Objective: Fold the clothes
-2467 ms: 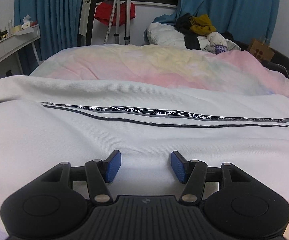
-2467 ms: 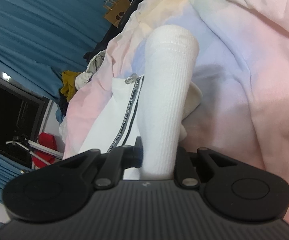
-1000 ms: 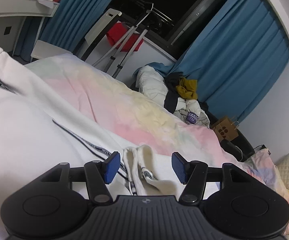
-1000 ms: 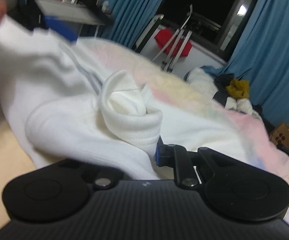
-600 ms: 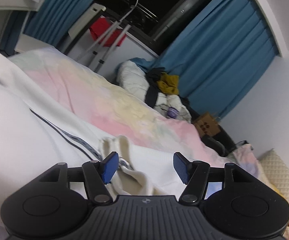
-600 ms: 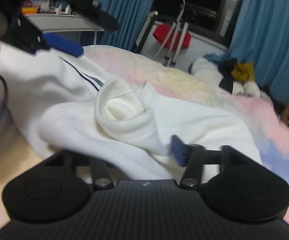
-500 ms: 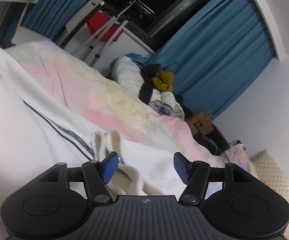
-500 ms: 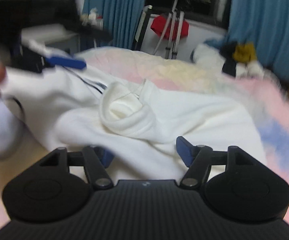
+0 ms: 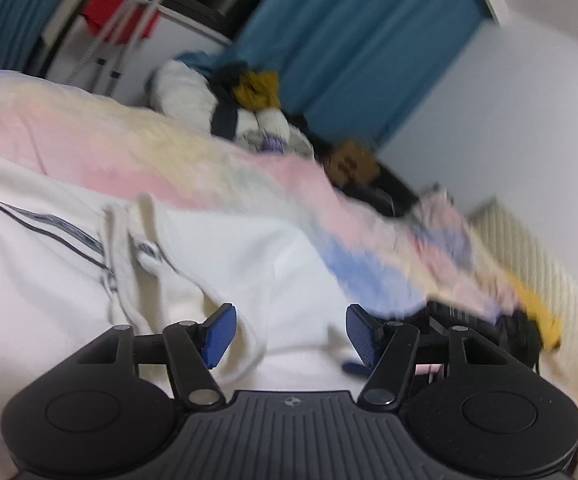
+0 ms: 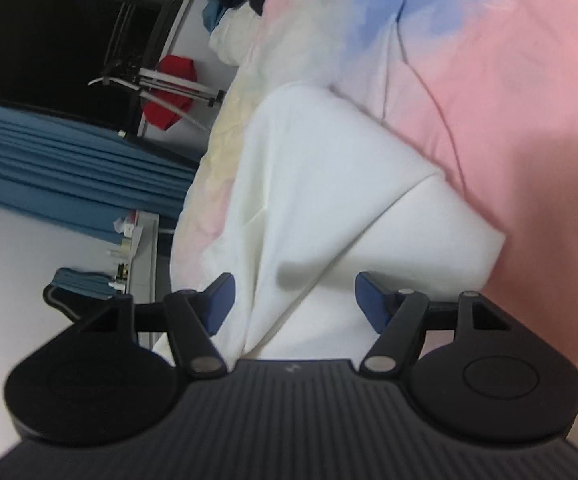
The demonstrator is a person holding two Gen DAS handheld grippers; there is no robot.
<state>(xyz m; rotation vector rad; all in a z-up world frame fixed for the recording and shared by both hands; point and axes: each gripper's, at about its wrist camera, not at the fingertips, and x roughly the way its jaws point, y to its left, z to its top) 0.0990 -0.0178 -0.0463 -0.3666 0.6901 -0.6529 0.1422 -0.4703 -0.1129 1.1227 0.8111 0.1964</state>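
Landmark for all entries: the bed (image 9: pixel 101 152), covered in a pastel pink, yellow and blue duvet.

1. White garment (image 9: pixel 249 248). Lies spread on the bed, on top of the duvet, occupying the near part of it. A dark printed stripe (image 9: pixel 49 224) runs along one panel toward a bunched, ribbed end with a drawstring (image 9: pixel 145 248); the bunching suggests a part laid over the rest rather than smoothed flat. In the right wrist view the same garment (image 10: pixel 329 208) shows a doubled layer with a crisp corner lying on the pink part of the duvet, consistent with a fold made but not yet tidied.

2. Left gripper (image 9: pixel 287 332). Fingers spread wide, nothing between them; white cloth lies below and ahead. Judged to be free so it can take a fresh hold. The view is blurred.

3. Right gripper (image 10: pixel 293 300). Fingers likewise wide apart and holding nothing; it hangs just over the garment's folded edge, camera rolled sideways. Judged placed there to pinch that edge or press it down next.

4. Pile of unsorted clothes (image 9: pixel 249 92), at the far end of the bed, well apart from the garment; probably waiting for their turn.

5. Blue curtains (image 9: pixel 353 48), beyond the bed. Red cloth on a rack (image 10: pixel 173 92), likewise beyond it.
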